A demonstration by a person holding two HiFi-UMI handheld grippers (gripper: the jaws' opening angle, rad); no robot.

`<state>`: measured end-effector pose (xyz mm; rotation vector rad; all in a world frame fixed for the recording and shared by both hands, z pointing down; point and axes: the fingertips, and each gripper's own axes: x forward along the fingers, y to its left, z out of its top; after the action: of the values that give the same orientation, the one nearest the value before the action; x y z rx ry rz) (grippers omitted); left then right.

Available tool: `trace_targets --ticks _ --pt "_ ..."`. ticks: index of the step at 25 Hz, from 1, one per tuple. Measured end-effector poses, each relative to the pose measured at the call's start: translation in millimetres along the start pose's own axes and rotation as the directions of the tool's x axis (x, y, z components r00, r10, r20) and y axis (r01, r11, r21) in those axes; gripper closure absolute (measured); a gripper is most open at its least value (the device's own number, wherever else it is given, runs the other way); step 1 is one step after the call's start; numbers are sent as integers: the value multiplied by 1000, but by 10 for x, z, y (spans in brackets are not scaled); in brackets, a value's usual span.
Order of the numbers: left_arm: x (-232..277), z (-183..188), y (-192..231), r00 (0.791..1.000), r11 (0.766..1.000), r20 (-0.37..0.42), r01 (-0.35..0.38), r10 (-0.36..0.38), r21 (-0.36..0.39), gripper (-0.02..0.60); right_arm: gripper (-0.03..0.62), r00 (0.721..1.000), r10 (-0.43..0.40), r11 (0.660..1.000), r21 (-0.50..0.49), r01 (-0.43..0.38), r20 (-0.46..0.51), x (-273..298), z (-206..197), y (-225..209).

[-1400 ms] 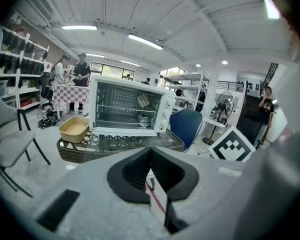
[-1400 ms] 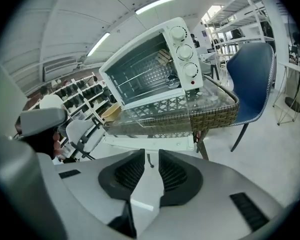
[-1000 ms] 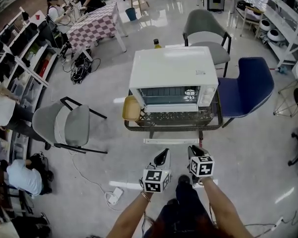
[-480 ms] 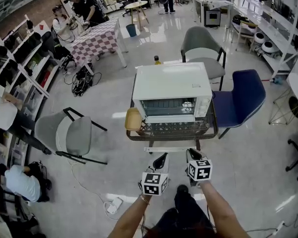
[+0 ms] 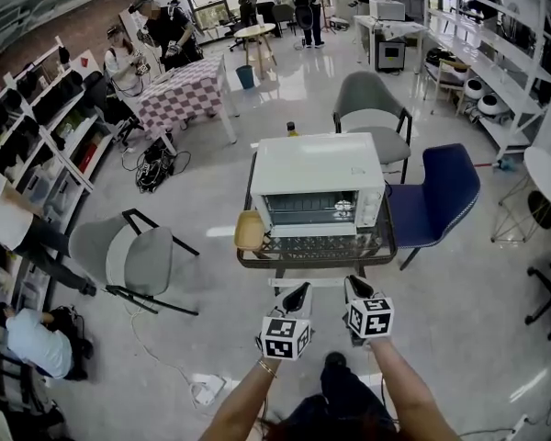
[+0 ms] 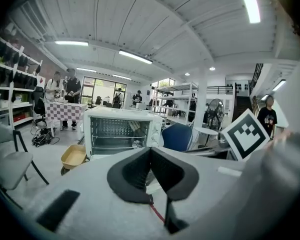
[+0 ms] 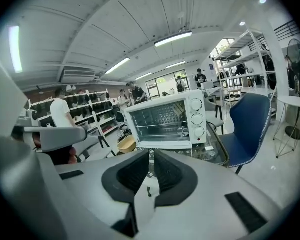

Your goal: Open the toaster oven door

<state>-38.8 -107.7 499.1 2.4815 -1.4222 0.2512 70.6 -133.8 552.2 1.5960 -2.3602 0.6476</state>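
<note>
Grippers held side by side, well short of the closed toaster oven (image 5: pixel 319 180) on its table (image 5: pixel 386 246).
The left gripper (image 5: pixel 298 294) is shown with jaws pressed together, empty. A bottle (image 5: pixel 292 129) behind the oven is revealed by the head view only; the three knobs (image 7: pixel 198 118) are seen clearly in the right gripper view. The right gripper (image 5: pixel 356 288) has just been narrowed to a slit, nothing between.
</note>
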Motion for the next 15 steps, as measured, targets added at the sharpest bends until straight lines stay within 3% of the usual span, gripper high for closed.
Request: trace_targets --ticks 15 --pt "-451 296 -227 998 1000 64 6 -7 24 567 588 992 19 998 -55 -12 128 -604 364 296"
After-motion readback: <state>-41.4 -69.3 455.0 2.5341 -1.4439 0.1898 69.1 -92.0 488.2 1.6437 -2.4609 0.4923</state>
